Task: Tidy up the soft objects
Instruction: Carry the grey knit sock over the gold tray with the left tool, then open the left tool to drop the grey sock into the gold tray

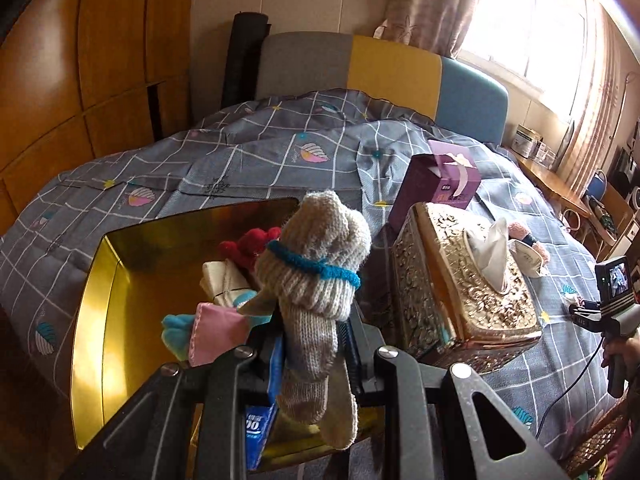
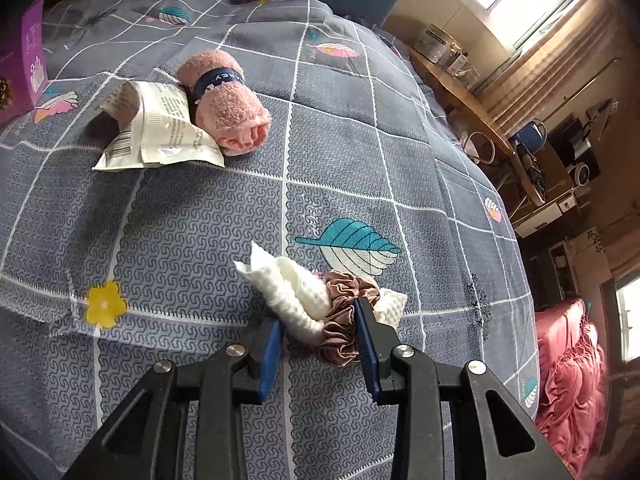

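Grey knit bundle (image 1: 316,264) over gold tin (image 1: 92,300); white cloth (image 2: 296,296) on bedspread.

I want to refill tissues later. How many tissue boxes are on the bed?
2. A purple tissue box lies farther back on the quilt, and an ornate gold tissue box with a tissue sticking out sits in front of it, beside the gold tray. Others may be hidden.

A bed (image 1: 280,152) is covered by a grey checked quilt (image 2: 200,220) before a grey, yellow and blue headboard (image 1: 384,68). Wooden wardrobe panels (image 1: 92,60) are seen; daylight is admitted through a curtained window (image 1: 532,28).
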Demonstrator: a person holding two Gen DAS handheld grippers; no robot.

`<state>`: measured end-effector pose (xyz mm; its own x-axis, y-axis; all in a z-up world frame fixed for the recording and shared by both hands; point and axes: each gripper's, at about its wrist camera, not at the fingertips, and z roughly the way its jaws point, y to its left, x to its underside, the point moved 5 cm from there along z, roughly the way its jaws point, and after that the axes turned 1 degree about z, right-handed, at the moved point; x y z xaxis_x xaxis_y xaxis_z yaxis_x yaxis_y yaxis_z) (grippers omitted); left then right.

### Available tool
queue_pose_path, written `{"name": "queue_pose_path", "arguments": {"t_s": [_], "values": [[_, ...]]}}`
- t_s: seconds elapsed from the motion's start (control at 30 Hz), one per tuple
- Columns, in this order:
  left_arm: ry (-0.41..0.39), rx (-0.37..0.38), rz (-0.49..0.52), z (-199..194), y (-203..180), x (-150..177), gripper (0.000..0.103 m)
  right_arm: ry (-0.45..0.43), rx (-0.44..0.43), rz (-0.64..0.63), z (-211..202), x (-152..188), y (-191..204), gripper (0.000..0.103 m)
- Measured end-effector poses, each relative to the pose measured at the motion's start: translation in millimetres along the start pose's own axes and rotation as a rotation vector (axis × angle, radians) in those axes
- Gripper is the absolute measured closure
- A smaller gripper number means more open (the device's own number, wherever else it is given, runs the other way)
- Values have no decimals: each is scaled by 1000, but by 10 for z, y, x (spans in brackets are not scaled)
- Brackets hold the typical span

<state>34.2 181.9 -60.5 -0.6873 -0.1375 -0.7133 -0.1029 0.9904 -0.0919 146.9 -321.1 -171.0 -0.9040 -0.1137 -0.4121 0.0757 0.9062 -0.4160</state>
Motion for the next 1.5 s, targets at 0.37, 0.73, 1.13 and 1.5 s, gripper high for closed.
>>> {"name": "queue_pose_path", "arguments": {"t_s": [0.37,0.73,1.13,1.5], "values": [[50,-62,-108,41,492,171,79,-1,7,-10,-13,4,16,68],[115,-143,-340,112,1335,364,79,-2,7,-20,-18,-6,27,69],[234,-188,-329,555,1288,519,63,-3,5,-22,-11,-9,22,69],[172,-286,-230,450,1249,435,40,2,4,-16,8,-11,11,69]]}}
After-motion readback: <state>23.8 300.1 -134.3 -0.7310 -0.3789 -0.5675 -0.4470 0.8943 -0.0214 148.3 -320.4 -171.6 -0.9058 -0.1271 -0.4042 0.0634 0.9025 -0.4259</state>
